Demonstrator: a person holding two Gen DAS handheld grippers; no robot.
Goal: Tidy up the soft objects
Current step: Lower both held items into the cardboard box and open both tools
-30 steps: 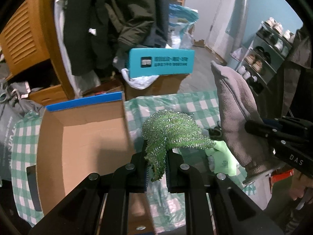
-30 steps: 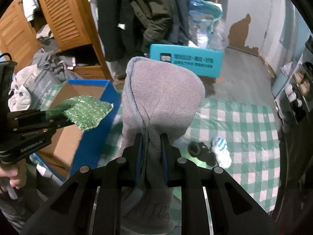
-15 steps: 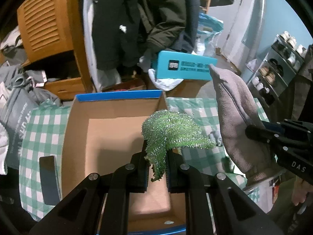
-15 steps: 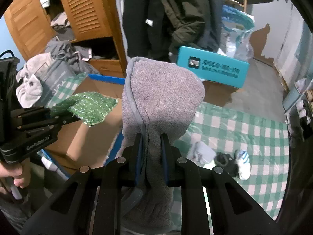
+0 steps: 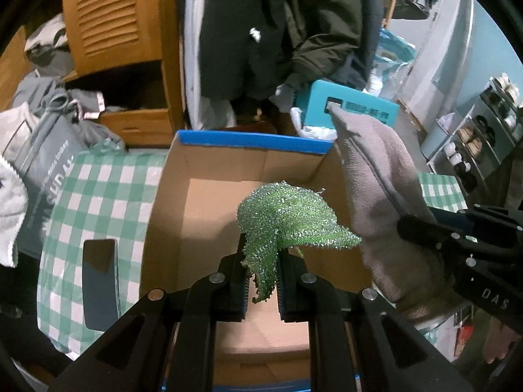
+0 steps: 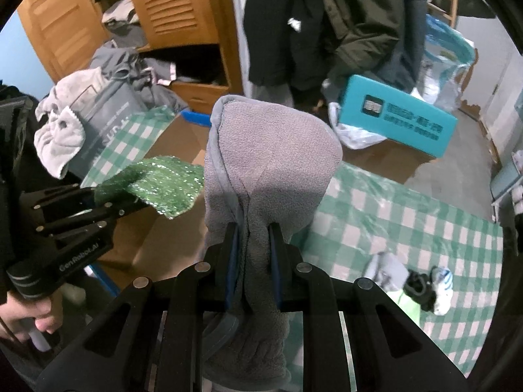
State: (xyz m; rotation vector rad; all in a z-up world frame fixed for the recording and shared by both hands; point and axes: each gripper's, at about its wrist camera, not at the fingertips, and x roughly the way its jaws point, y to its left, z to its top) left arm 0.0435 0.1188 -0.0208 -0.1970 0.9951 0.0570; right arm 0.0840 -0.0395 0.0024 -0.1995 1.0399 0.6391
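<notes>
The left hand-held gripper (image 5: 261, 277) is pinched tight on a sparkly green cloth (image 5: 287, 222). The cloth sticks up out of the jaws and flops over toward 3 o'clock. It hangs right above the open cardboard box (image 5: 209, 215), which has a blue edge. I see nothing inside the box where its floor shows, so my guess is that nothing has been put away in it.

The right hand-held gripper (image 6: 251, 261) is squeezed shut on a fuzzy gray cloth (image 6: 271, 163). It looks like a soft towel or a fleece thing, folded over. In the left view it sits at 3 o'clock, just beside the box's right side and not over the inside of the box.

Both soft things are picked up and brought to the box. What is left, I think, is to let the green one drop in, then bring the gray one over and drop it too.

A bit farther, on the green checked cloth (image 6: 408, 215) at 4 o'clock in the right view, some small socks (image 6: 425, 287) lie in a little heap. They need sorting too.

Far back there is a teal box (image 6: 395, 121), hanging dark coats (image 6: 327, 26) and a wooden wardrobe (image 6: 170, 16) with clothes spilling out.
</notes>
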